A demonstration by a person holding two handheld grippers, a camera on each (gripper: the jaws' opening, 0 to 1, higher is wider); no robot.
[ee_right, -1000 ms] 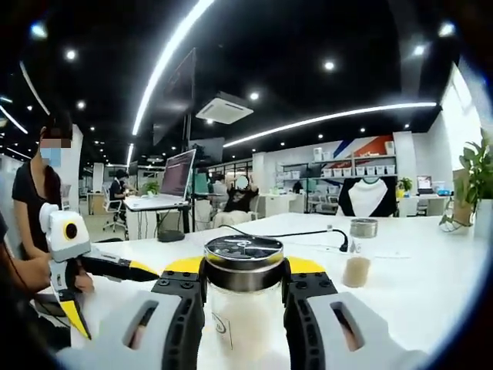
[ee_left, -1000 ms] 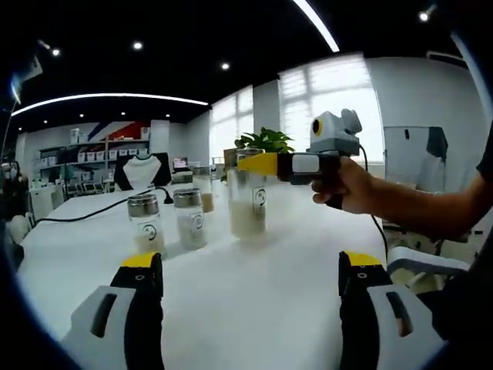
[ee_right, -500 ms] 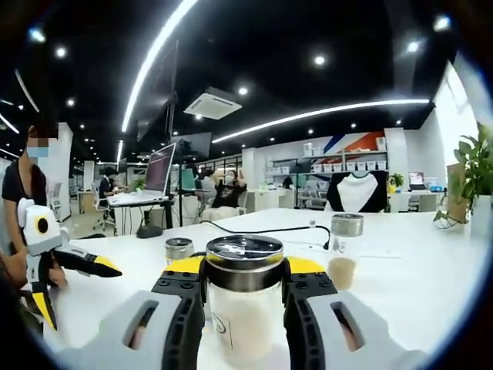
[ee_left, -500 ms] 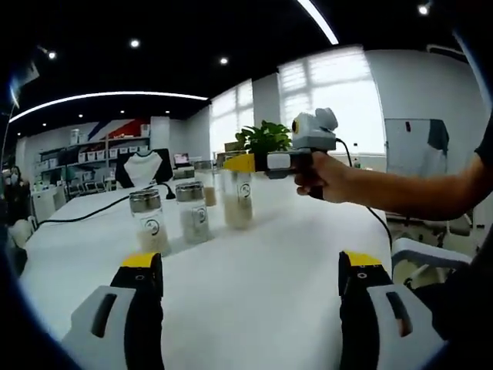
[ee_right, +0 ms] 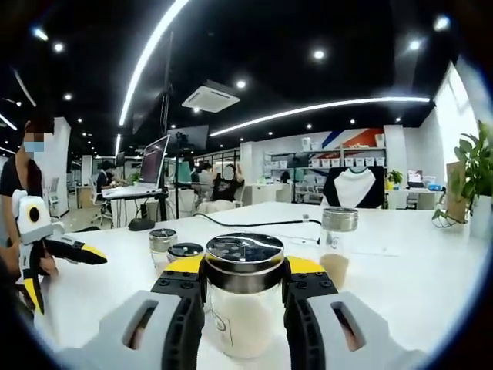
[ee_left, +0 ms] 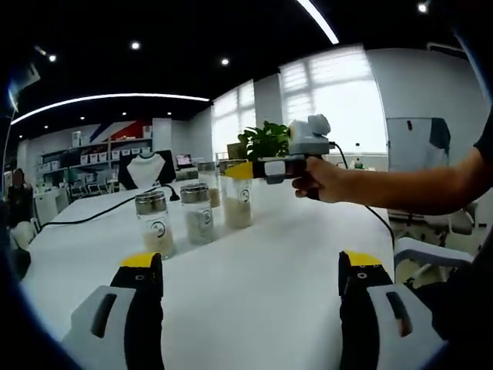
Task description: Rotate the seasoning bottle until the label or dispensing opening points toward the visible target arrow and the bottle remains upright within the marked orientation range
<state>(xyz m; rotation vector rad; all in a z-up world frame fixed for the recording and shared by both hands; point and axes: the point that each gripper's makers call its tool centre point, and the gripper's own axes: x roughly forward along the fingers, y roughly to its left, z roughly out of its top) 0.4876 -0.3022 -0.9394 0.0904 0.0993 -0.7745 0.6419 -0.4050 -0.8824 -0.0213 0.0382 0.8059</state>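
My right gripper (ee_right: pixel 243 267) is shut on a clear seasoning bottle (ee_right: pixel 241 320) with a metal lid and pale powder inside. In the left gripper view the same bottle (ee_left: pixel 237 203) stands upright at the far middle of the white table (ee_left: pixel 262 254). The right gripper (ee_left: pixel 245 169) clamps it just under the lid, and a hand (ee_left: pixel 317 179) holds that gripper. My left gripper (ee_left: pixel 250 270) is open above the near table with nothing between its jaws. The left gripper (ee_right: pixel 63 276) is also at the left edge of the right gripper view.
Two similar bottles (ee_left: pixel 156 224) (ee_left: pixel 199 213) stand left of the held one, and another bottle (ee_right: pixel 337 238) stands to the right. A black cable (ee_left: pixel 92 212) crosses the table. A potted plant (ee_left: pixel 266 141) sits behind. A person (ee_right: pixel 19 166) stands at the left.
The right gripper has carried the bottle farther from the left gripper, closer to the two other bottles. Those two now appear at the left in the right gripper view.
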